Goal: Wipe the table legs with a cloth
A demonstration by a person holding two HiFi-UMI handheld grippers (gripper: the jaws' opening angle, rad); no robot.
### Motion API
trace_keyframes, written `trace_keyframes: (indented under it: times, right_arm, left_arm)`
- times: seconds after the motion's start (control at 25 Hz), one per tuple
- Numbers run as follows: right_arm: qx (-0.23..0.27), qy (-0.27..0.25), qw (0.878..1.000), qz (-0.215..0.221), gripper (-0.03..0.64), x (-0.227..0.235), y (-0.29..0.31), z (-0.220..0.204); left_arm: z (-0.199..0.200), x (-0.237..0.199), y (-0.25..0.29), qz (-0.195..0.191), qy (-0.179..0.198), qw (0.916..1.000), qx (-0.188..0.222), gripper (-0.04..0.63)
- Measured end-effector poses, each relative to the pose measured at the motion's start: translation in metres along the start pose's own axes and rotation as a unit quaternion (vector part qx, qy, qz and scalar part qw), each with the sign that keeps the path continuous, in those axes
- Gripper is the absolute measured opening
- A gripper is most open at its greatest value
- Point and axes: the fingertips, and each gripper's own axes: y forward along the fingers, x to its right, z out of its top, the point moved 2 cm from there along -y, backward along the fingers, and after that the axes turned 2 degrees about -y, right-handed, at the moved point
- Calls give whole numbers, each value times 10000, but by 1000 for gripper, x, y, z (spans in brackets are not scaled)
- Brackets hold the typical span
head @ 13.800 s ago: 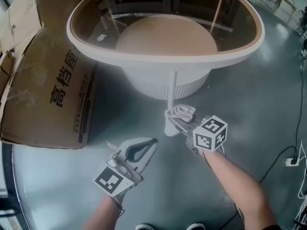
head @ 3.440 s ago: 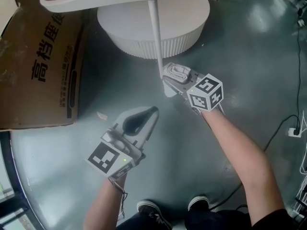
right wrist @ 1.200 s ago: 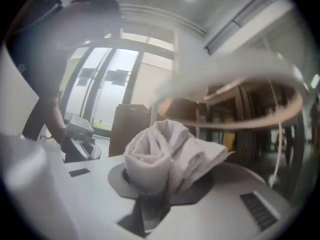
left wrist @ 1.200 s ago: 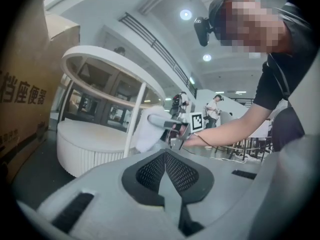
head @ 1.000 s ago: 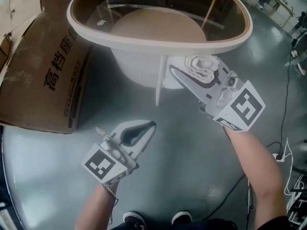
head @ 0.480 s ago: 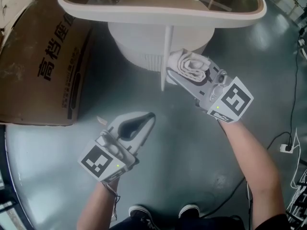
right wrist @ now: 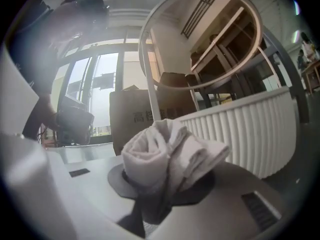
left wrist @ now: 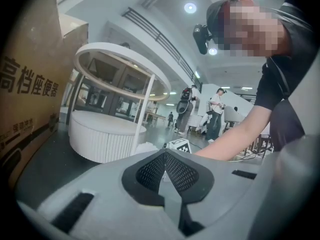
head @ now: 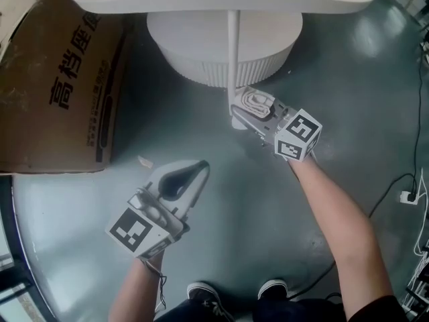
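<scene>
Right gripper clenched on rolled cloth, low, near floor. Cloth at foot of thin table leg, touching or just beside; cannot tell which. Leg's long axis upright, running from cloth up to table rim. Leg lies just left of right gripper's tips. Left gripper pinched together, empty, well apart from leg. Right is nearer; next stroke likely upward along leg.

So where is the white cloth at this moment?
Head view, right of centre: the rolled white cloth is clamped in the right gripper, low at the thin white table leg, near the ribbed white round base.
</scene>
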Motion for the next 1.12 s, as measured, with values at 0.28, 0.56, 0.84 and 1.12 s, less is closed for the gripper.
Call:
trace_keyframes:
  times: [0.28,0.56,0.84,1.12]
  right_arm:
    - [-940,531,9941,-35,86,3,-2,-48]
    - [153,-1421,9883,533,86,-19,-35,155]
    - [800,-2203,9702,621,86,-49,-22,249]
    - [762,-2096,9728,633,86,-39,-18,208]
  left_arm:
    - [4,15,14,-204,64,9998,-12,5]
    - [59,1,18,-229,-38,9957,901,5]
    - [69,7,25,-290,-32,9942,1034,5]
    - [53,3,29,-327,14,9957,866,5]
